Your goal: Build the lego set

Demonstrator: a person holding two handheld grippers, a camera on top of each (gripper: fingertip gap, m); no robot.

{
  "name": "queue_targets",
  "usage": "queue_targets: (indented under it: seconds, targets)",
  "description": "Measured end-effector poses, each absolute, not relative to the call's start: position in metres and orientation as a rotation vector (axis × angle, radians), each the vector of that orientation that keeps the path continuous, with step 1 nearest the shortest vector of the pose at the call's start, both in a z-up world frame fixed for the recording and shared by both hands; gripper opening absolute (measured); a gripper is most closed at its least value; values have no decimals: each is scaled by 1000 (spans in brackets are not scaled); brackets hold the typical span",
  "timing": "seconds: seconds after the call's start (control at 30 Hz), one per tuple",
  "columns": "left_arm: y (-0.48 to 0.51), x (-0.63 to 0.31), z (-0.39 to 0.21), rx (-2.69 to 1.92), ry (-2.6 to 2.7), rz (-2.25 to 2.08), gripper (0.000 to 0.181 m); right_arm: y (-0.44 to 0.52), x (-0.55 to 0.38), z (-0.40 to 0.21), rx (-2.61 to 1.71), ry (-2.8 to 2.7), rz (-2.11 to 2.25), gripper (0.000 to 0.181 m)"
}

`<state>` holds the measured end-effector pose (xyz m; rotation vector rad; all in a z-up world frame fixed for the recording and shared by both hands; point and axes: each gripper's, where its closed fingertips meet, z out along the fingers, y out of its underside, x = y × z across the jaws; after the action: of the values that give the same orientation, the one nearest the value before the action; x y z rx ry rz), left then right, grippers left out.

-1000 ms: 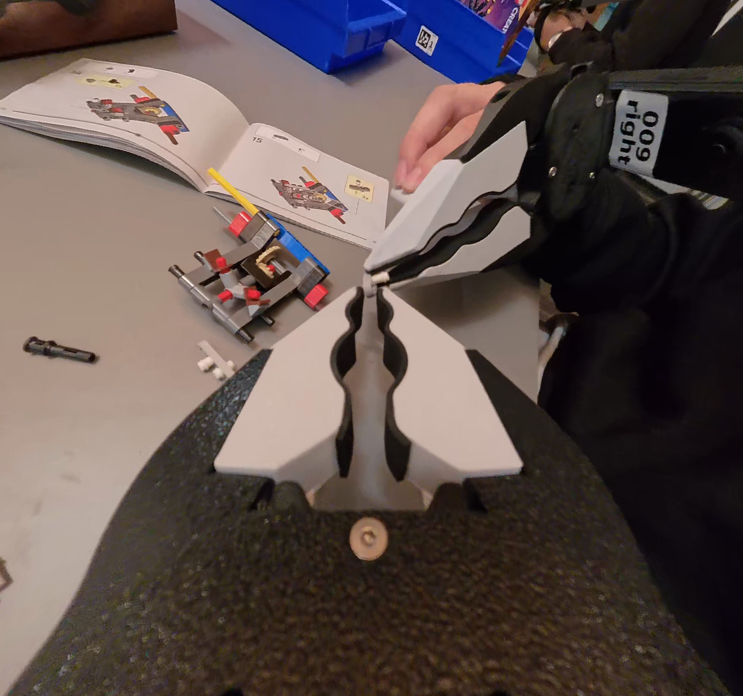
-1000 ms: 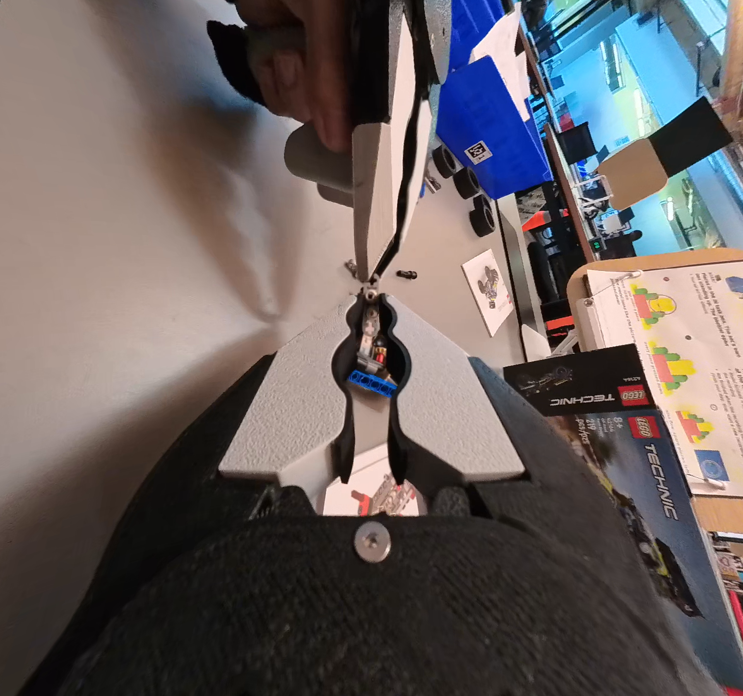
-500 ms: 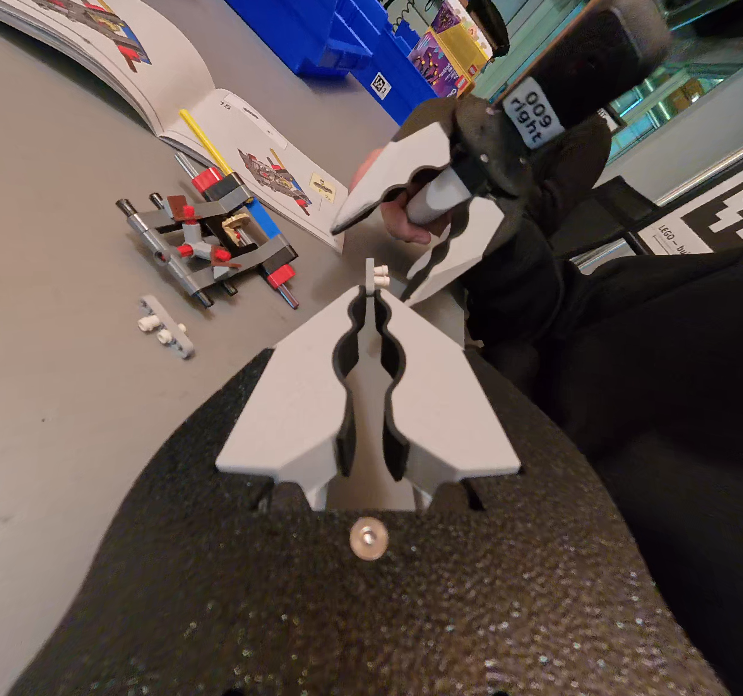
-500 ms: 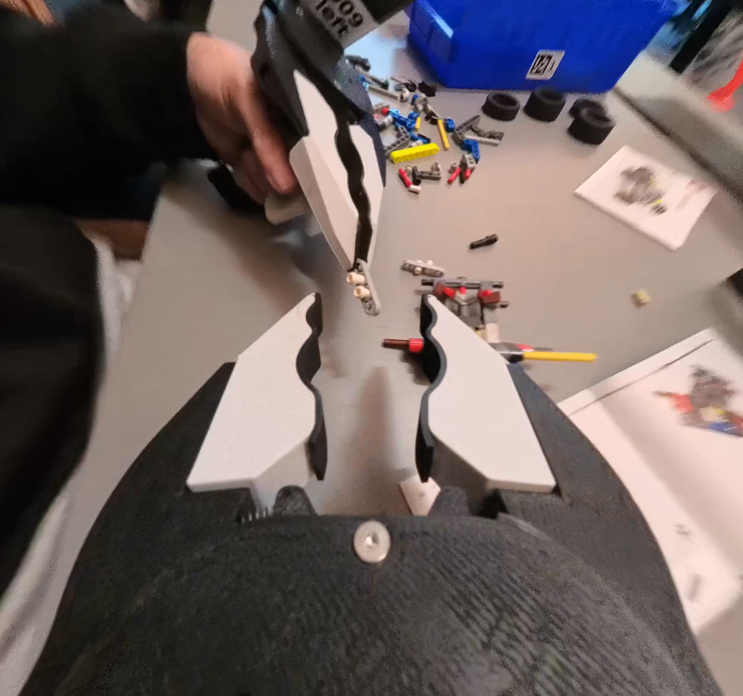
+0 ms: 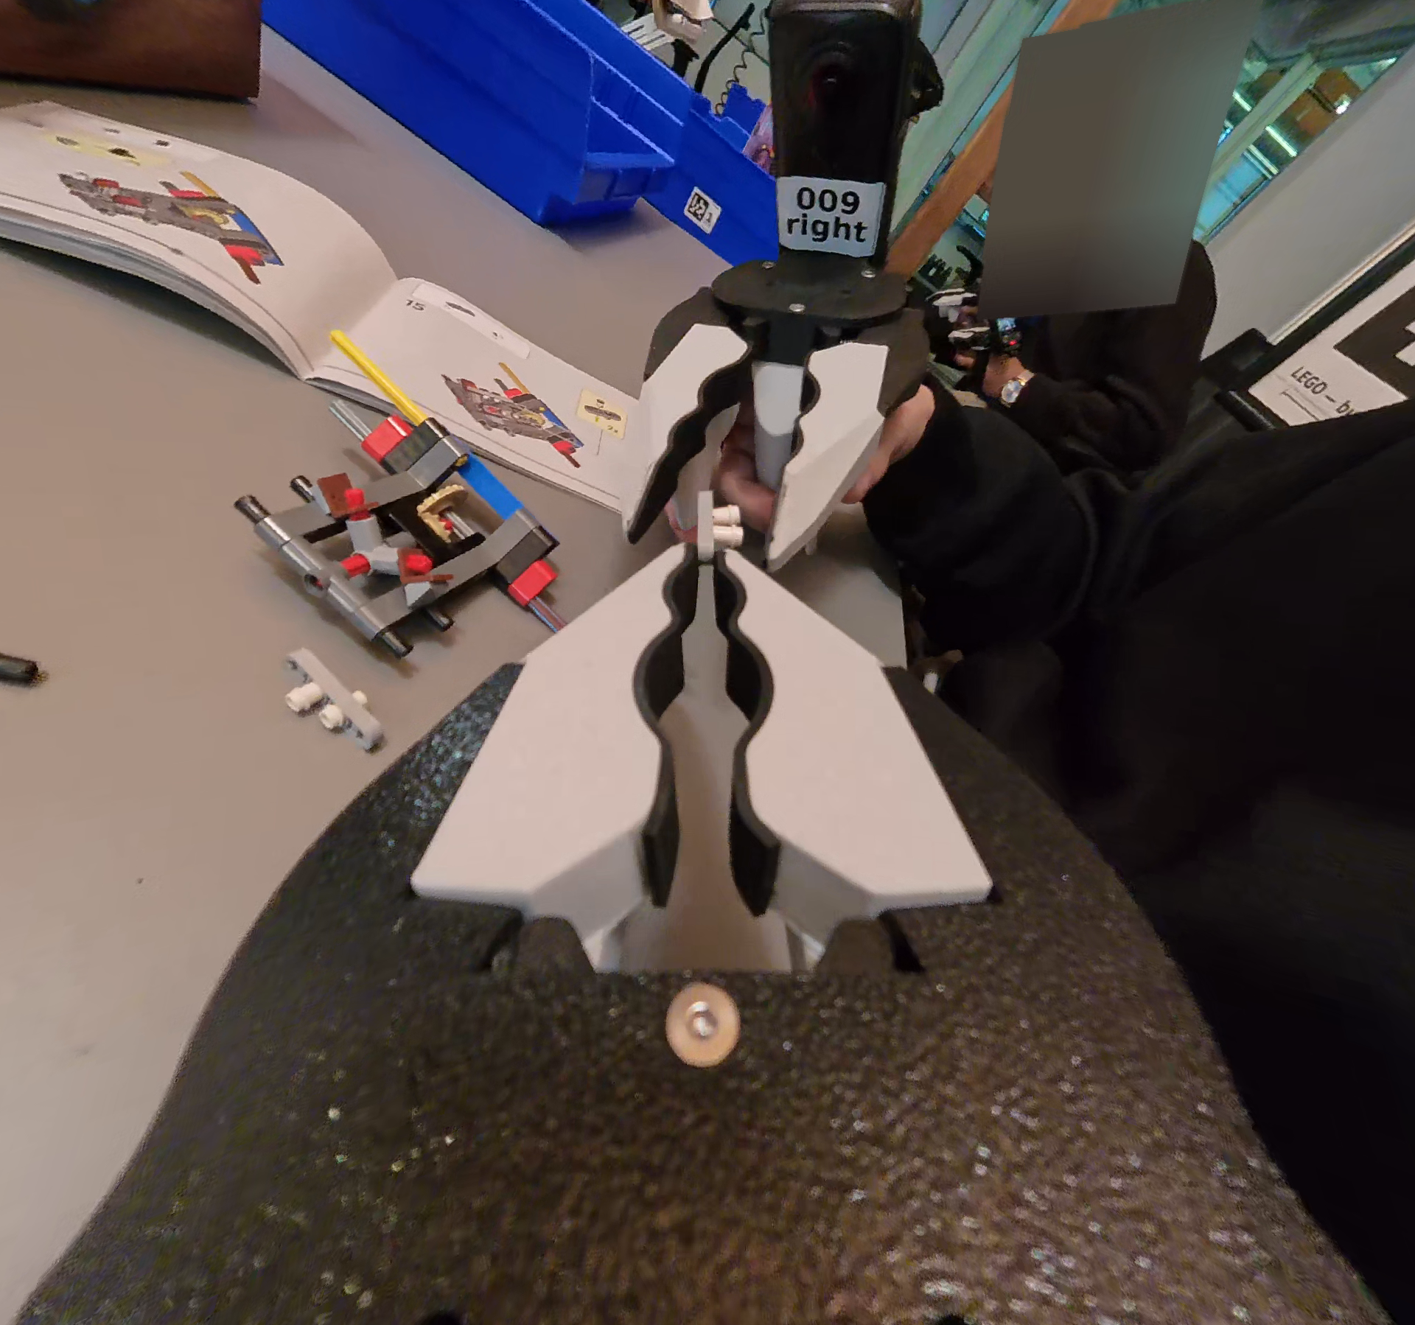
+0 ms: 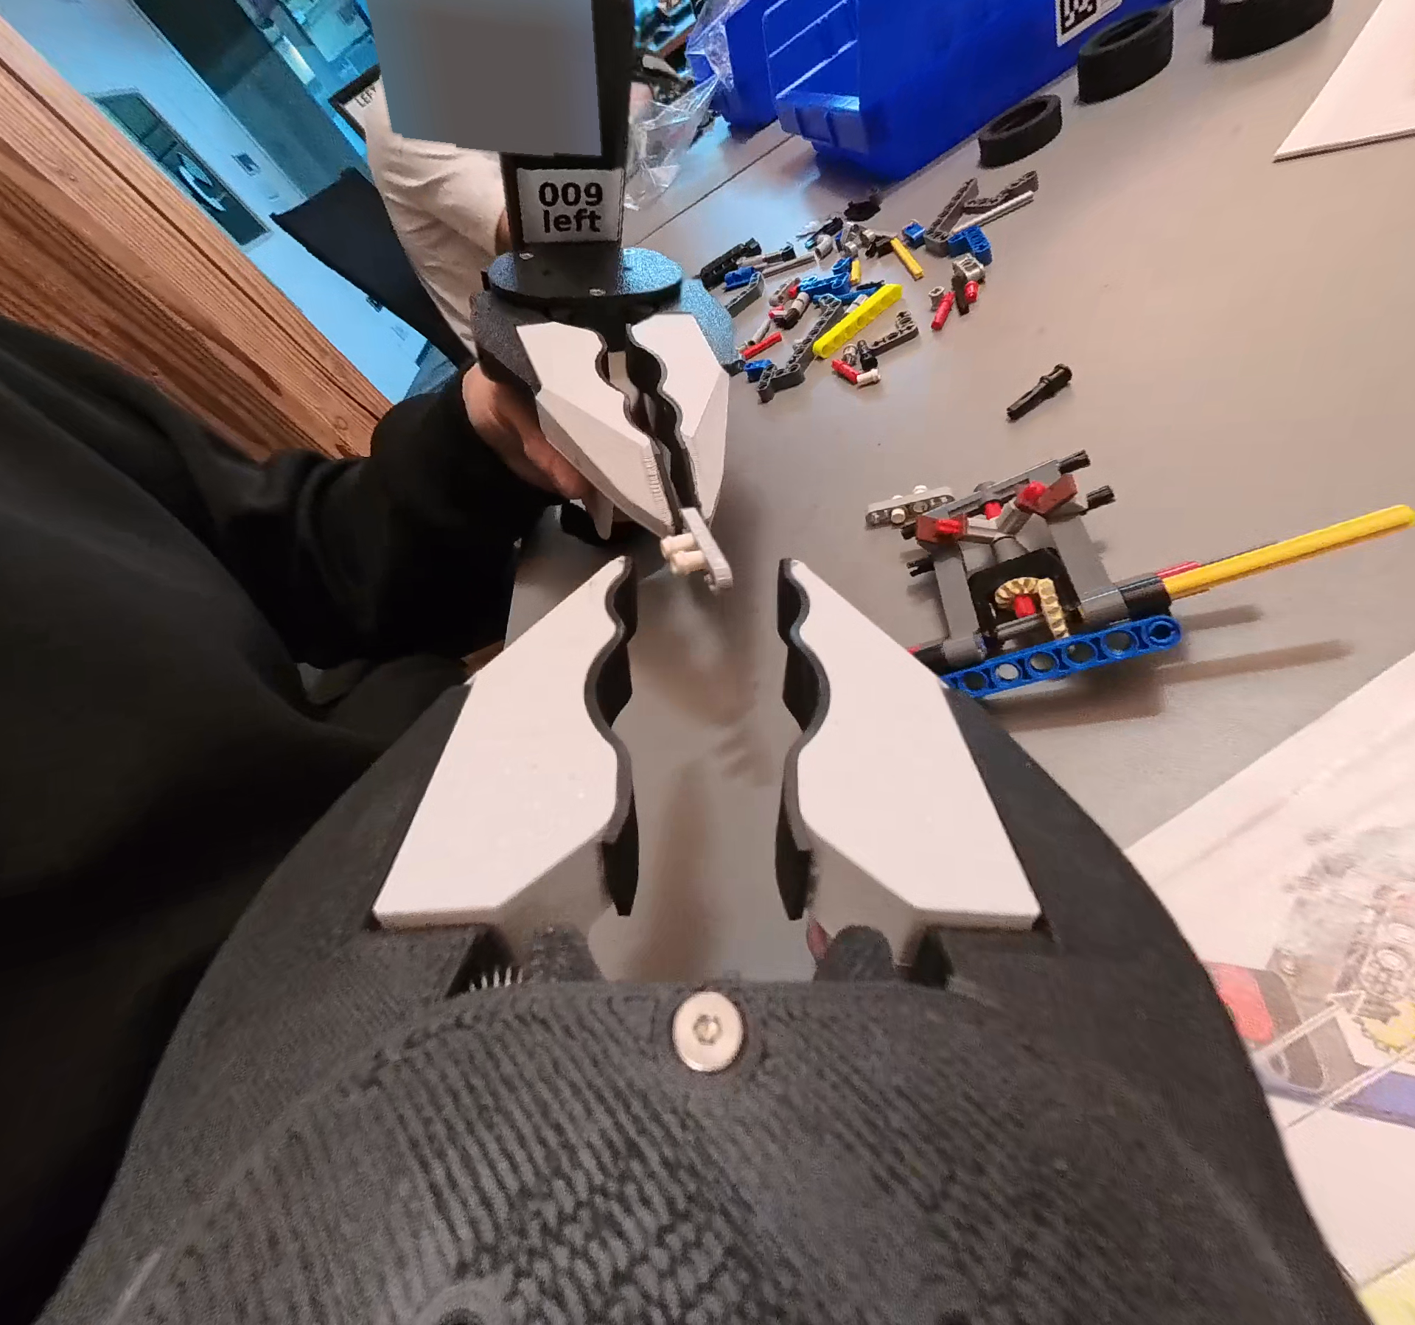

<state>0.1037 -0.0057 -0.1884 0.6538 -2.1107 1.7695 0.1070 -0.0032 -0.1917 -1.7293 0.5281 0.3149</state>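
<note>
Underneath everything lies a plain grey table [image 6: 1225, 339], with wood panelling and glass-walled rooms beyond it. Taking the partly built lego chassis [image 6: 1018, 584] as landmark: loose lego pieces [image 6: 850, 308] lie scattered well beyond it, then blue storage bins [image 6: 919, 63] with a row of black tyres [image 6: 1125, 55] beside them. An open instruction booklet [image 5: 230, 239] lies just beside the chassis, and a second small grey beam with white pins [image 5: 333, 699] rests near it on its other side. White stickers with printed writing sit on both camera mounts, and a square code tag marks a bin.

The left gripper [image 5: 706, 561] is clenched on a small grey beam with two white pins [image 6: 693, 549], held in the air near the chassis. The right gripper [image 6: 704, 568] faces it, fingers spread and holding nothing, its tips either side of the beam without touching it.
</note>
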Motion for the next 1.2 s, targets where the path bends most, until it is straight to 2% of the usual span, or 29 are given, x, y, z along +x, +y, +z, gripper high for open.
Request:
queue_targets:
  seconds: [0.27,0.67,1.2]
  targets:
    - [-9,98,-187,568,-2161,1785,1,-1,98,-188,-1712,487,385,14]
    - [-7,91,-184,391,-2279,1825,1,1,89,-187,-1721,432,405,12]
    - [-10,86,-185,119,-2545,1893,1,1,83,-186,-1803,241,148,12]
